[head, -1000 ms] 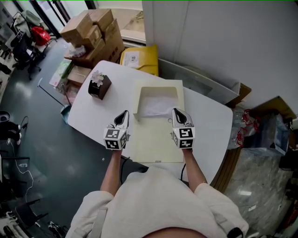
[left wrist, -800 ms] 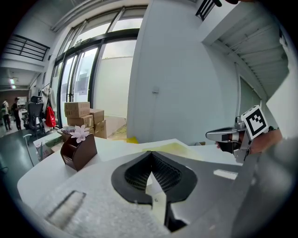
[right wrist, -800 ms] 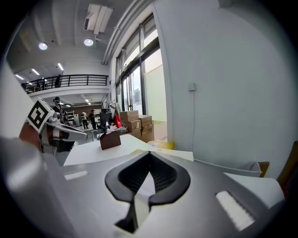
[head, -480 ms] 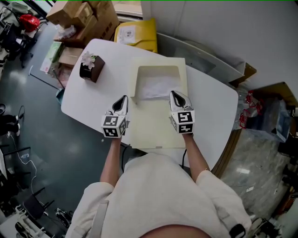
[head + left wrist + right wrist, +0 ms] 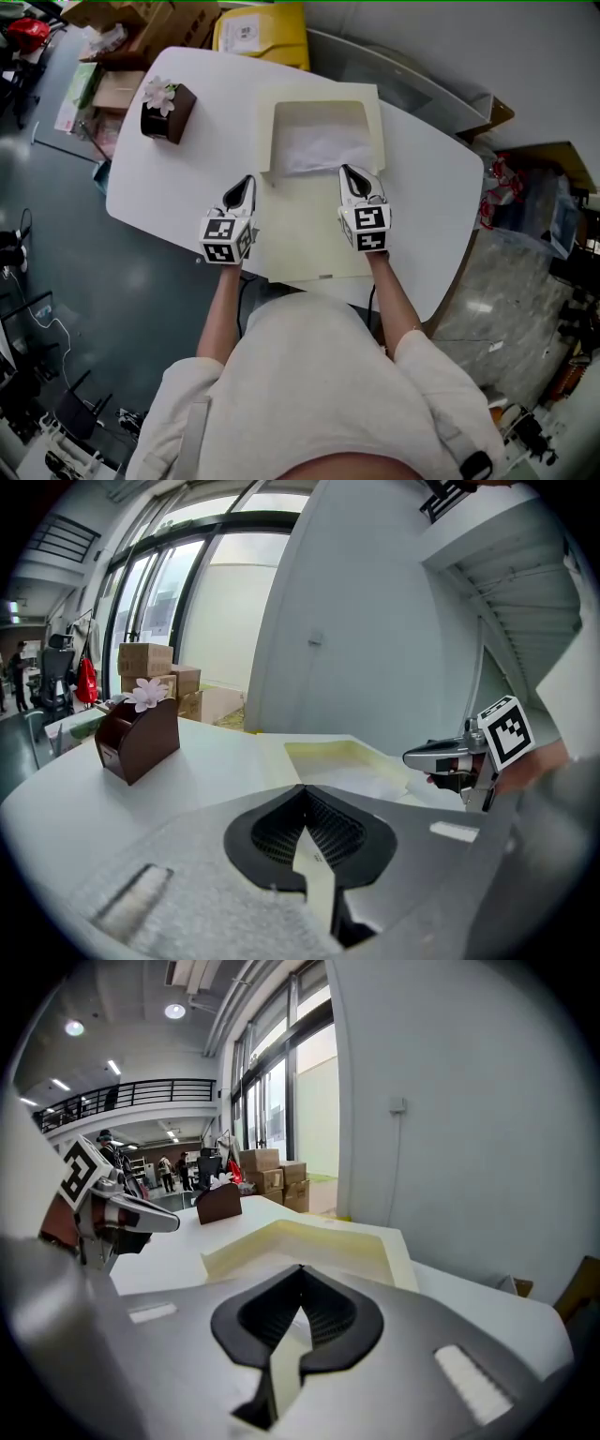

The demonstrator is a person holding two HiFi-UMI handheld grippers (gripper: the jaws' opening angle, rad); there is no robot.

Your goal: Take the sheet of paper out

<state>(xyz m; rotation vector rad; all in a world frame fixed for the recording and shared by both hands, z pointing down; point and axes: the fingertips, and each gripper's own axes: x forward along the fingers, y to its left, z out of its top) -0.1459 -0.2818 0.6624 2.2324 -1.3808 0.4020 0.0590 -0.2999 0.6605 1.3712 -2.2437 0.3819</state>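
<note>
I am holding my left claw (image 5: 244,183) and my right claw (image 5: 349,173) in the middle of the frame, one at each lower corner of the open box (image 5: 319,92) on the table (image 5: 178,187), so I can reach in from both sides. Both claws are pinching shut on nothing. The sheet of paper (image 5: 323,150) is lying flat inside the box, just above the right claw, so I think a claw must open first.

both forearms (image 5: 221,305) reach forward, side by side and well apart. the left gripper (image 5: 243,186) and right gripper (image 5: 351,176) point ahead, tilted downward, each with jaws closed tip to tip.
</note>
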